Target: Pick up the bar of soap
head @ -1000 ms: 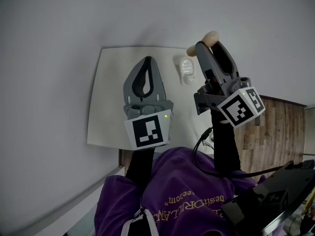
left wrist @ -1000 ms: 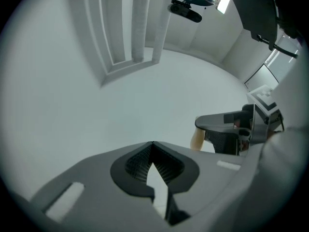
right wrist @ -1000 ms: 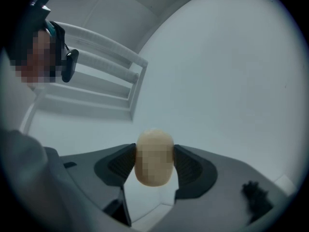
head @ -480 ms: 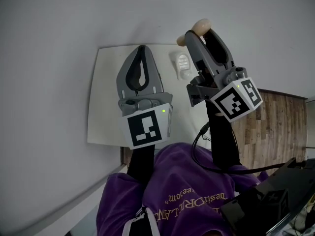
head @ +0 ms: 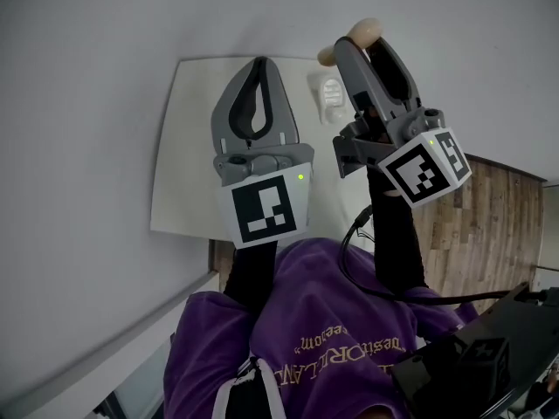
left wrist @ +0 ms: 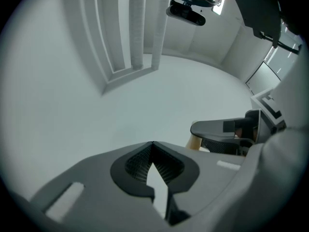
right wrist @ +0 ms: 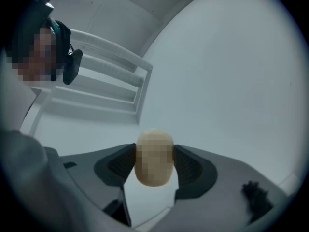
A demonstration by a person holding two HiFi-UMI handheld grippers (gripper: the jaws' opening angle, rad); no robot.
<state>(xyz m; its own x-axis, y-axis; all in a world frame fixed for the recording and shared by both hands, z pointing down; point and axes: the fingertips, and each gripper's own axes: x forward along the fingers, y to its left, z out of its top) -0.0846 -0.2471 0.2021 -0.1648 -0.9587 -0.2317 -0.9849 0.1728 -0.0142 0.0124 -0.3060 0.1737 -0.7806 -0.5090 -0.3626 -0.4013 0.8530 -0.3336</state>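
Right tool (head: 362,46): jaws closed partway onto the bar of soap (head: 367,29), which is clamped by its two sides between the ribbed pads. In the right gripper view the cream oval bar is seen sitting squarely between the jaws, with its rounded end poking out past the tips. No sag or tilt is noted, so the grip is judged firm.

Left tool (head: 259,61): jaws brought fully together, tips touching, nothing held. It is raised beside the right tool, the two apart and not touching.

Soap location: in the air, in the right tool, off the white worktop (head: 188,147). Only pale wall and white slats are seen behind it in the right gripper view, so it is clear of every surface.

A small pale soap dish (head: 330,103) is left on the worktop near its far edge, below the held bar; it looks empty, though detail is too small to be sure.

Progress: the pick-up is judged done, with the bar grasped and lifted. Nothing more is asked by the task sentence; only keeping the hold is left. Slipping out of the pads is the one risk, soap being smooth.
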